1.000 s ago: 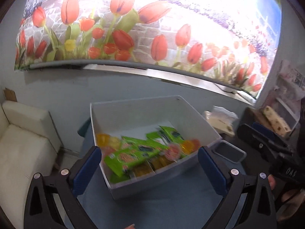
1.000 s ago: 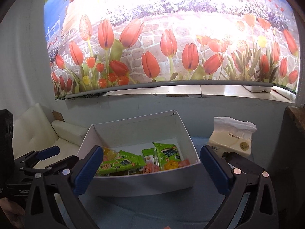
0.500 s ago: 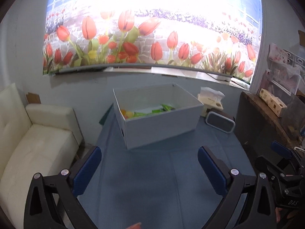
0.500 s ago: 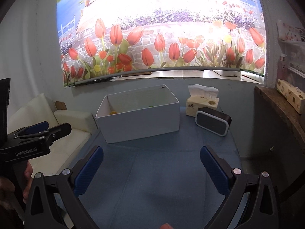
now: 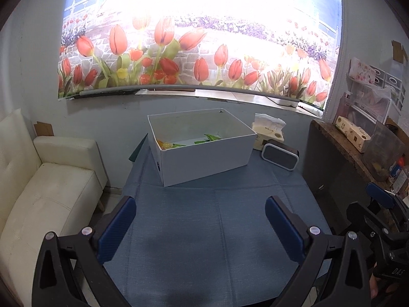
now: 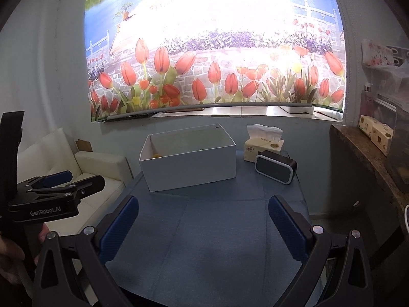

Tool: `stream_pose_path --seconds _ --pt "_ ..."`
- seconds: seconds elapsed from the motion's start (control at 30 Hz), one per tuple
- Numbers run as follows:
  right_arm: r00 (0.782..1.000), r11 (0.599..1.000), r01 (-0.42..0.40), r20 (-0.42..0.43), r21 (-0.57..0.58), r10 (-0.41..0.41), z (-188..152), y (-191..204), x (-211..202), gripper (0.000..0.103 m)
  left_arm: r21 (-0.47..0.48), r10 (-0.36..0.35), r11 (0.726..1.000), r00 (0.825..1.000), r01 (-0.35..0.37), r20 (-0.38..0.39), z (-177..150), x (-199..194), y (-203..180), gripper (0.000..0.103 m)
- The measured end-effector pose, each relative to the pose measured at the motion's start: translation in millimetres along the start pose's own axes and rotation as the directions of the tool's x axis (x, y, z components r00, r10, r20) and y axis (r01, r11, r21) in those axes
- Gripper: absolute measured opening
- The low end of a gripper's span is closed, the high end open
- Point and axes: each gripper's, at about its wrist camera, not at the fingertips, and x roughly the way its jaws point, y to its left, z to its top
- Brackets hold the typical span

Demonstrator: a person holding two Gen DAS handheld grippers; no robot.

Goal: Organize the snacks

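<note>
Both our tongs, left [image 5: 200,226] and right [image 6: 203,225], gape wide, empty, over blue cloth tabletop [image 5: 204,230]. Snacks [image 5: 194,140] sit in white box [image 5: 204,158]; tissues [image 6: 263,144], rounded speaker [image 6: 276,170] beside.

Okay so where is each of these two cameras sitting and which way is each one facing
Left wrist: on the left gripper, open, facing the white box across the blue table; the right gripper shows at right.
Right wrist: on the right gripper, open, same facing; the left gripper and a hand show at left.
Shared: box, tissue pack, speaker, tulip mural.
</note>
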Motion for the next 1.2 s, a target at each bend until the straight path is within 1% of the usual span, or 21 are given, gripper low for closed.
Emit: stream_pose_path --seconds 0.27,0.7,0.97,1.2 --pt "1.0 1.0 0.001 0.003 0.002 -0.001 -1.4 1.5 -2.1 0.103 -0.002 0.004 1.0 1.0 -0.004 0.007 0.4 -4.8 0.2 0.103" --pt "1.0 1.0 0.003 -0.004 -0.002 -0.003 -3.0 1.7 -1.4 0.103 0.019 0.018 1.0 1.0 -0.018 -0.001 0.9 -5.2 -1.6 0.103" --pt "1.0 1.0 0.002 -0.004 0.0 -0.002 -3.6 2.0 -1.8 0.103 0.025 0.006 1.0 1.0 -0.006 -0.007 1.0 -4.1 -4.0 0.103" --pt "1.0 1.0 0.002 -0.001 -0.003 -0.002 -3.7 2.5 -2.3 0.103 0.023 0.012 1.0 1.0 -0.012 -0.006 1.0 -4.5 -3.6 0.103"
